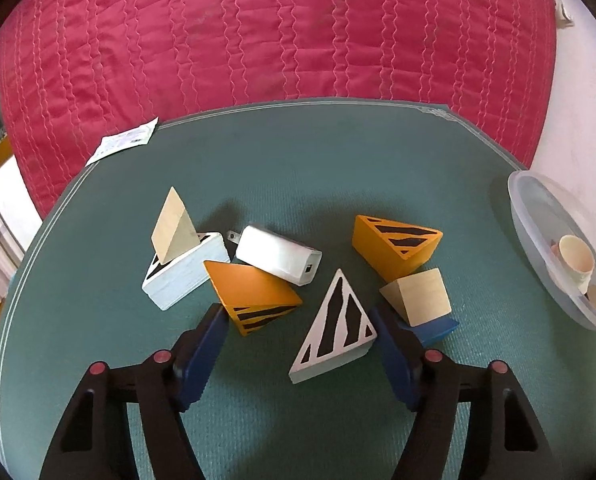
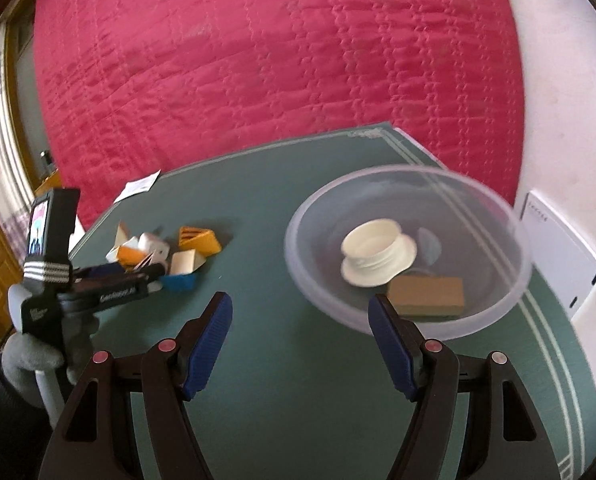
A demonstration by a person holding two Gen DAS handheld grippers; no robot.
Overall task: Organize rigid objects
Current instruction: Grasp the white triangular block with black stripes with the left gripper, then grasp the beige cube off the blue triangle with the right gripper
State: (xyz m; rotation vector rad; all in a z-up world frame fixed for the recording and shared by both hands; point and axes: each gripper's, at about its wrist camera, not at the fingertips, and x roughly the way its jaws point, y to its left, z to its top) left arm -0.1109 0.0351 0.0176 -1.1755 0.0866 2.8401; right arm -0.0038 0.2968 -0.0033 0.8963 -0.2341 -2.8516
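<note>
Left hand-held gripper [image 1: 298,320] open over the green table [image 1: 298,168], blue fingertips [image 1: 208,332] spread, nothing pressed between them. Between the pads: a white striped triangle block [image 1: 334,324] lying flat, near the right pad, and an orange striped wedge [image 1: 254,298] touching or just beside the left pad; which one, cannot tell. At 12 o'clock of these, a white charger [image 1: 278,258] lying on its side. At 10 o'clock, a white block [image 1: 186,274] with a plain wooden wedge [image 1: 174,228] standing on it. At 2 o'clock, a second orange wedge [image 1: 394,246]; just below it, a plain wooden block [image 1: 420,296] resting on a blue block [image 1: 438,328].

Right hand-held gripper [image 2: 300,316] open as well, empty, held above the table. At 1 o'clock of it, a clear plastic bowl [image 2: 498,216] on the table, right pad at its near rim. Inside the bowl: a cream lid-like piece [image 2: 378,250] and a brown block [image 2: 426,294]. At 9 o'clock, the block pile and the other gripper, gripped by a grey-gloved hand [image 2: 30,350].
</note>
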